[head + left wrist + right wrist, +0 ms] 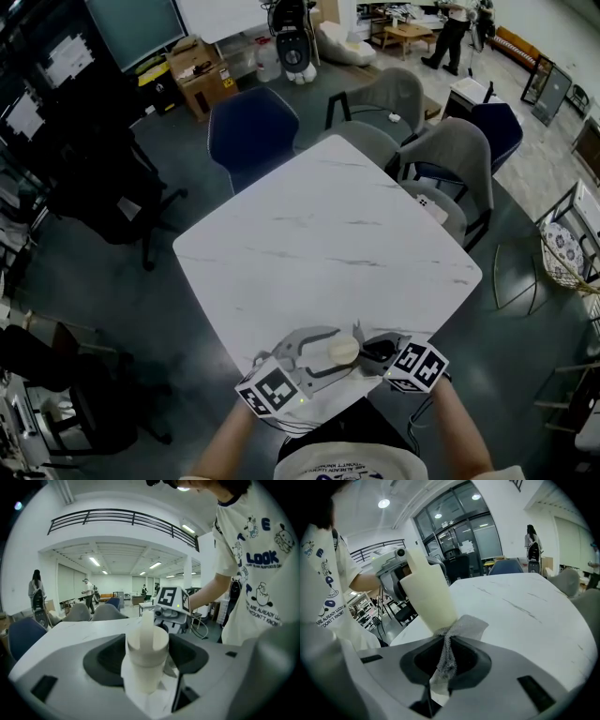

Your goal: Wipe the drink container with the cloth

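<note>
At the tabletop's [319, 234] near corner, closest to the person, the left gripper [328, 354] has its jaws clamped on the cream drink container [343, 351], which leans over and has a straw-like spout sticking up from its top. The right gripper [373, 352] faces it from the other side, its jaws pinched tight on a bunched grey mesh cloth [461, 626]. The free end of the cloth fans out and presses against the container's lower wall.
</note>
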### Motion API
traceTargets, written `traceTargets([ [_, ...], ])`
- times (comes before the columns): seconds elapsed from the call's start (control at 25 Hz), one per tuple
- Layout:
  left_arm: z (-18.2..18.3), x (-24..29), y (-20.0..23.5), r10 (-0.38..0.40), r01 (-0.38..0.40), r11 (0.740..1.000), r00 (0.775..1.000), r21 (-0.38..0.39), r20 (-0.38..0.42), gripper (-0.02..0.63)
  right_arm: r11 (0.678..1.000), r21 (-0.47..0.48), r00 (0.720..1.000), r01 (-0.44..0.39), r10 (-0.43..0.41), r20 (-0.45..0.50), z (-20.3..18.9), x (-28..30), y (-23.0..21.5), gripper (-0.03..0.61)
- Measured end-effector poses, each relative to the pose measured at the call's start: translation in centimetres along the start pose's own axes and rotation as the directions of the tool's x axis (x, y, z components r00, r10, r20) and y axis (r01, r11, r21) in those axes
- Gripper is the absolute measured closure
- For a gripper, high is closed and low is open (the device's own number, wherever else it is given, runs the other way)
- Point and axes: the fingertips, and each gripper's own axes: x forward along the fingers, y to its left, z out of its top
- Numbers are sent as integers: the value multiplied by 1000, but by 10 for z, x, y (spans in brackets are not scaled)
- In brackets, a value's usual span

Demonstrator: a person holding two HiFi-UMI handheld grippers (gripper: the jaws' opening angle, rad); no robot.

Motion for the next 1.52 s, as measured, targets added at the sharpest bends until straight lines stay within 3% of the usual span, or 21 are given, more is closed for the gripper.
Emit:
traceTargets([
  [0.16, 3, -5, 4, 103, -99, 990, 994, -99, 44, 342, 1000, 14, 1000, 25, -25, -8, -8, 9, -3, 532],
  [0.32, 3, -10, 6, 233, -221, 958, 971, -183, 48, 341, 999, 26, 999, 47, -46, -12, -14, 14, -4, 532],
  [0.6, 1, -6, 9, 447, -426, 857, 895, -289, 4, 341, 997, 49, 998, 64, -64, 1, -17, 15, -5, 532],
  [0.76, 1, -5, 9, 516, -502, 819, 856, -278, -24, 341, 996, 59, 997, 71, -71, 9, -18, 17, -5, 532],
  [0.92, 0, -6, 10, 543, -527, 802, 839, -282, -26, 342, 994, 66, 996, 85, -86, 17, -18, 19, -5, 532],
  [1.04, 0, -6, 11, 530, -513, 811, 848, -282, -18, 342, 995, 65, 997, 79, -80, 20, -16, 18, -4, 532],
  [1.52, 1, -10, 7, 351, -336, 919, 935, -207, 41, 342, 1000, -12, 998, 12, -12, 63, 14, -8, 13, 532],
])
